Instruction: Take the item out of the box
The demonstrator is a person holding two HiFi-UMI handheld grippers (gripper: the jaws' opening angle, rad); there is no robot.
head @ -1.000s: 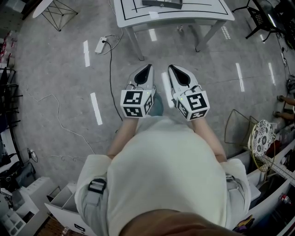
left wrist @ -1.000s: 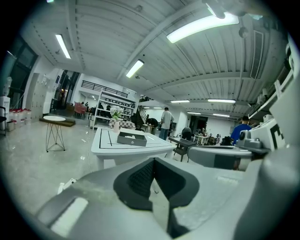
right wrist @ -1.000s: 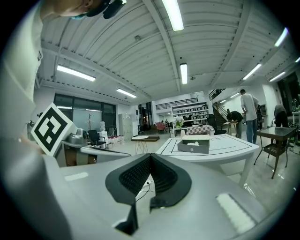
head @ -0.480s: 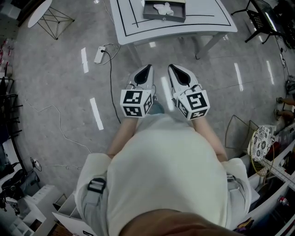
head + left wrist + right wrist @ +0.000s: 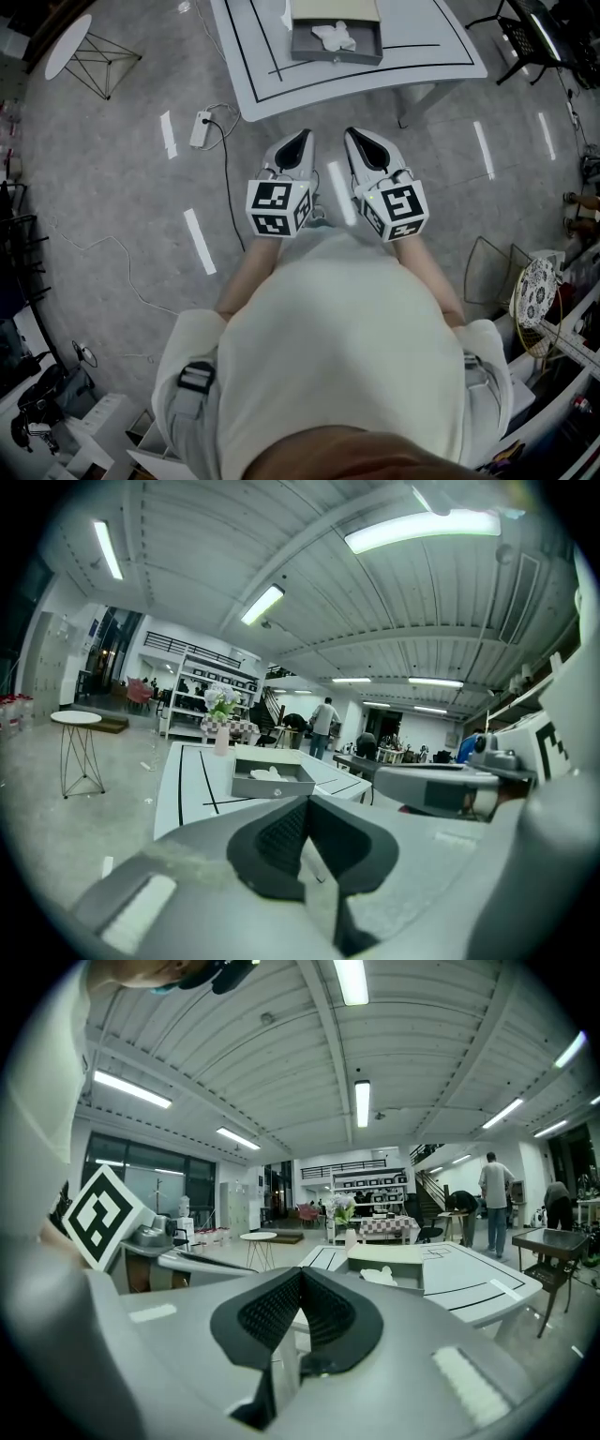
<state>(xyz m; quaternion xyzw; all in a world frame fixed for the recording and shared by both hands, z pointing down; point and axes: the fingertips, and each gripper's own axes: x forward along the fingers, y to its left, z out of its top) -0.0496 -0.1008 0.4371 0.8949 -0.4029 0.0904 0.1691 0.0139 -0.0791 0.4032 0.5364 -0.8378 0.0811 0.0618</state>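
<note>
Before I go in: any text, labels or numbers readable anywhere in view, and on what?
No readable text anywhere.
Left cube, on the left gripper: black-and-white square code, no words.
Right cube, on the right gripper: the same.
Table: black lines only.
Box: no print visible.

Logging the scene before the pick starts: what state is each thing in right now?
Gray box: open, on the white table.
White item: lying inside the box, untouched.
Left gripper: shut, empty, short of the table.
Right gripper: shut, empty, short of the table.
Flower vase: upright on the table.
</note>
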